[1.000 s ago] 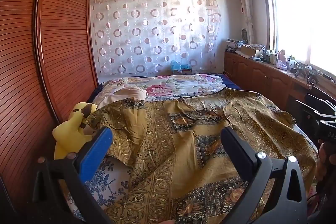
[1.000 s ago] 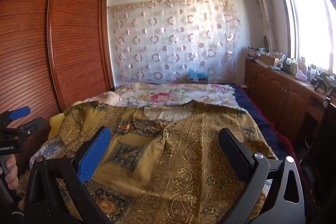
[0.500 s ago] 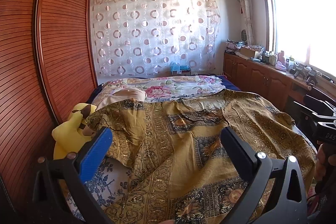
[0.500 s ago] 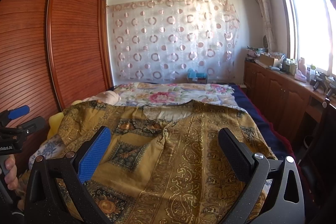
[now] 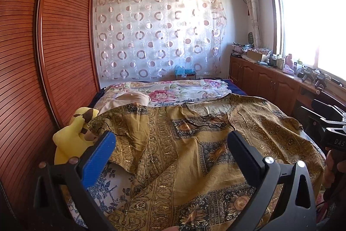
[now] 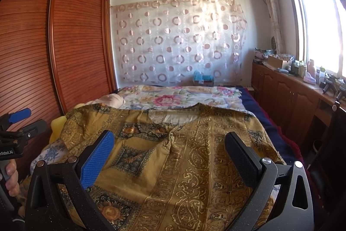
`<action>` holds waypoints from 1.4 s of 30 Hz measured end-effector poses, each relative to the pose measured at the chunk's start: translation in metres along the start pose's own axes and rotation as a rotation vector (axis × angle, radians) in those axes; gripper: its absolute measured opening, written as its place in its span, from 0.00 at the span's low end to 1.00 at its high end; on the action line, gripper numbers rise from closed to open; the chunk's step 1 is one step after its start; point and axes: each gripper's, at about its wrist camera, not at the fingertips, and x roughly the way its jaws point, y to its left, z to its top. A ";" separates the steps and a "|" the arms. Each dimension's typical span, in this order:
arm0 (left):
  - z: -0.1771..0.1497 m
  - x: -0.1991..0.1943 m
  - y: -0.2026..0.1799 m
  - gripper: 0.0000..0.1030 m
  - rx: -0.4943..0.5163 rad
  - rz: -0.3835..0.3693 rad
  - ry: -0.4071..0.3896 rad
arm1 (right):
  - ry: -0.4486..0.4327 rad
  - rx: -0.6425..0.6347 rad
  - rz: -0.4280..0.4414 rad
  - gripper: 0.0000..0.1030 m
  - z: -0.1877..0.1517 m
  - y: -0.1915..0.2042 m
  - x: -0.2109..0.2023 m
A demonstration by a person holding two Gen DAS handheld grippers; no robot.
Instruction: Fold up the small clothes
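From the left wrist view, our left tongs point(image 5: 170, 144) hang spread wide with nothing between the blue pad and the black one. The garment point(image 5: 194, 144), a mustard-gold patterned piece, lies straight ahead and below them, spread over the near half of the bed point(image 5: 235, 91). Its neckline sits toward the far end, so we judge its long axis to run away from us, head to foot of the bed. Its left side is rumpled and bunched near the bed's left edge, just beside a yellow plush toy point(image 5: 75, 133) that leans by the wardrobe point(image 5: 43, 57). On this side there is little room: the wardrobe stands close along the bed's left edge.

From the right wrist view, our right tongs point(image 6: 168, 151) are likewise parted and empty, hovering above the garment point(image 6: 194, 155) near the foot of the bed. Here the cloth lies flatter, its right border running along the bed's right edge, where dark blue bedding shows. The other tongs point(image 6: 19, 122) appear at far left, off toward the bed's left edge. Beyond the neckline the floral sheet point(image 6: 173, 99) is bare, so we judge there is open room to fold toward the far end. Each side of the garment lies nearer its own hand.
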 end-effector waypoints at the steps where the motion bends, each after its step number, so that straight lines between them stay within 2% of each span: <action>1: 0.000 0.000 0.000 1.00 0.000 -0.001 -0.001 | 0.000 0.001 0.001 1.00 0.000 0.000 0.000; 42: -0.004 0.001 -0.001 1.00 -0.005 -0.003 0.007 | 0.004 0.002 0.005 1.00 0.001 0.002 0.000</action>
